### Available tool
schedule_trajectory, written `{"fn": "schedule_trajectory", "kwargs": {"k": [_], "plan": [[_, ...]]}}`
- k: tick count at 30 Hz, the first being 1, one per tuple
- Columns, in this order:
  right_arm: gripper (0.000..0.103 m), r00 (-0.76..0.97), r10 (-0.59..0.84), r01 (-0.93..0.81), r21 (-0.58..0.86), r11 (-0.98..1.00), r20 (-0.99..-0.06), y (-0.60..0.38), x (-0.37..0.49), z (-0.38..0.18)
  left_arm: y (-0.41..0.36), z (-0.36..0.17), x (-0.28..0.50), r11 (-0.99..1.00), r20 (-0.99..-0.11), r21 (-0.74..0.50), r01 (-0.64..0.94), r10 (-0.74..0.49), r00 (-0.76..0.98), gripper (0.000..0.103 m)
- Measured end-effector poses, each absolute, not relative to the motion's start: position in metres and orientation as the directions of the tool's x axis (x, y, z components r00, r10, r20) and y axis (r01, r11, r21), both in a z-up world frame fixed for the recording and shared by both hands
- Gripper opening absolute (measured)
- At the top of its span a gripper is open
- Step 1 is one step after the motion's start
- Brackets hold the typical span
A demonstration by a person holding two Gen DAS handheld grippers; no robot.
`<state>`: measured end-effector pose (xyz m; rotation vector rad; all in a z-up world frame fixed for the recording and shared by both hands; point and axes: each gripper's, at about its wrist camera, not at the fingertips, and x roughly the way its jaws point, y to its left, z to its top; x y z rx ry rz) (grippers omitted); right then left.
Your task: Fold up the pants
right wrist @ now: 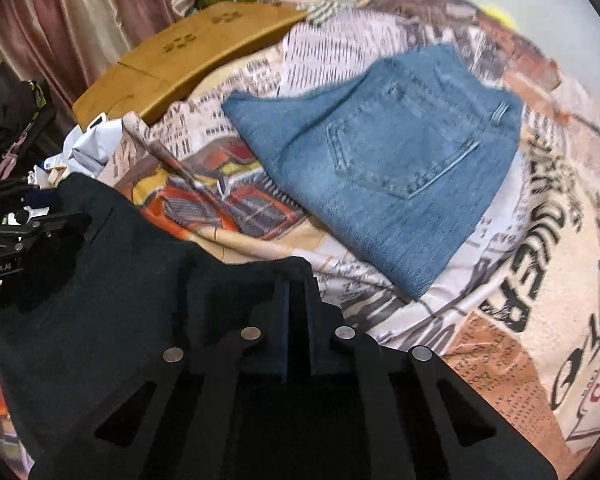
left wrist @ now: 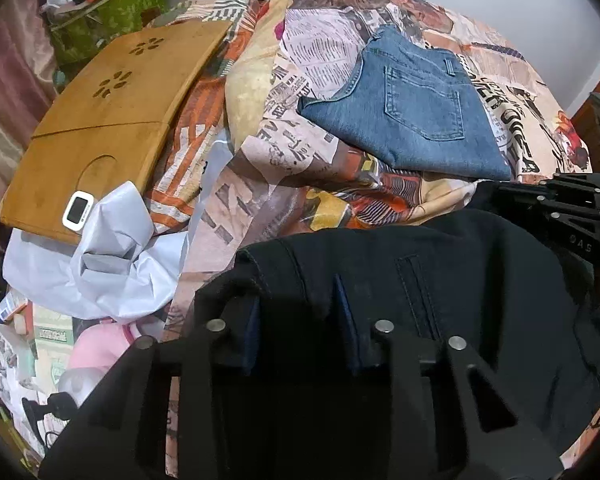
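Observation:
Black pants (left wrist: 440,280) lie across the near part of the bed in the left wrist view and also show in the right wrist view (right wrist: 100,300). My left gripper (left wrist: 296,292) has its fingers spread apart over the pants' waistband edge. My right gripper (right wrist: 298,280) is shut on the edge of the black pants. The right gripper's body (left wrist: 560,204) shows at the right of the left wrist view, and the left gripper's body (right wrist: 16,236) at the left of the right wrist view. Folded blue jeans (left wrist: 412,112) lie farther back on the bed, and also show in the right wrist view (right wrist: 384,160).
The bed has a newspaper-print cover (left wrist: 300,80). A wooden lap tray (left wrist: 112,112) with a small white device (left wrist: 78,212) lies at the left. A crumpled white bag (left wrist: 112,268) lies near it. Curtains (right wrist: 80,12) and green boxes (left wrist: 112,12) stand behind.

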<state>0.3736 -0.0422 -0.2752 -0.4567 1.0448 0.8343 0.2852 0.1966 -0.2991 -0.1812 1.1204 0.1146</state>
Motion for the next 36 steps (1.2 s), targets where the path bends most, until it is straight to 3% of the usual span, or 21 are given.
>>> {"fn": "schedule_trajectory", "kwargs": {"k": [5, 10, 13, 16, 19, 21, 24, 27, 29, 32, 36], "plan": [[0.002, 0.321, 0.425, -0.78, 0.018, 0.625, -0.846, -0.044, 0.369, -0.256, 0.195, -0.287, 0.283, 0.979, -0.883, -0.006, -0.202, 0.089, 0.461, 0.019], [0.002, 0.361, 0.446, -0.755, 0.025, 0.656, -0.819, -0.052, 0.381, -0.246, 0.199, -0.277, 0.293, 0.974, -0.858, 0.076, -0.212, 0.172, 0.484, 0.019], [0.0, 0.416, 0.389, -0.71, -0.027, 0.703, -0.822, -0.053, 0.392, -0.25, 0.203, -0.291, 0.307, 0.962, -0.869, 0.151, -0.228, 0.239, 0.433, 0.019], [0.0, 0.385, 0.356, -0.652, 0.022, 0.758, -0.851, -0.067, 0.414, -0.257, 0.215, -0.302, 0.313, 0.961, -0.895, 0.123, -0.246, 0.215, 0.392, 0.021], [0.001, 0.359, 0.383, -0.621, 0.088, 0.778, -0.851, -0.089, 0.418, -0.25, 0.22, -0.292, 0.309, 0.965, -0.896, 0.078, -0.25, 0.178, 0.408, 0.033], [0.001, 0.358, 0.389, -0.624, 0.092, 0.776, -0.849, -0.102, 0.412, -0.239, 0.219, -0.279, 0.302, 0.965, -0.886, 0.077, -0.249, 0.181, 0.427, 0.053], [0.003, 0.359, 0.396, -0.625, 0.097, 0.775, -0.845, -0.119, 0.4, -0.224, 0.214, -0.256, 0.289, 0.963, -0.857, 0.082, -0.257, 0.199, 0.475, 0.072], [0.014, 0.349, 0.423, -0.624, 0.129, 0.771, -0.836, -0.137, 0.384, -0.209, 0.211, -0.233, 0.272, 0.967, -0.841, 0.055, -0.249, 0.179, 0.511, 0.084], [0.031, 0.353, 0.434, -0.624, 0.137, 0.769, -0.829, -0.148, 0.372, -0.2, 0.209, -0.222, 0.257, 0.968, -0.839, 0.039, -0.246, 0.165, 0.519, 0.09], [0.046, 0.377, 0.437, -0.635, 0.115, 0.764, -0.817, -0.16, 0.35, -0.188, 0.207, -0.216, 0.238, 0.967, -0.843, 0.023, -0.254, 0.155, 0.515, 0.095], [0.048, 0.382, 0.43, -0.653, 0.091, 0.752, -0.818, -0.176, 0.32, -0.184, 0.209, -0.229, 0.215, 0.958, -0.872, -0.015, -0.286, 0.127, 0.473, 0.096]]}}
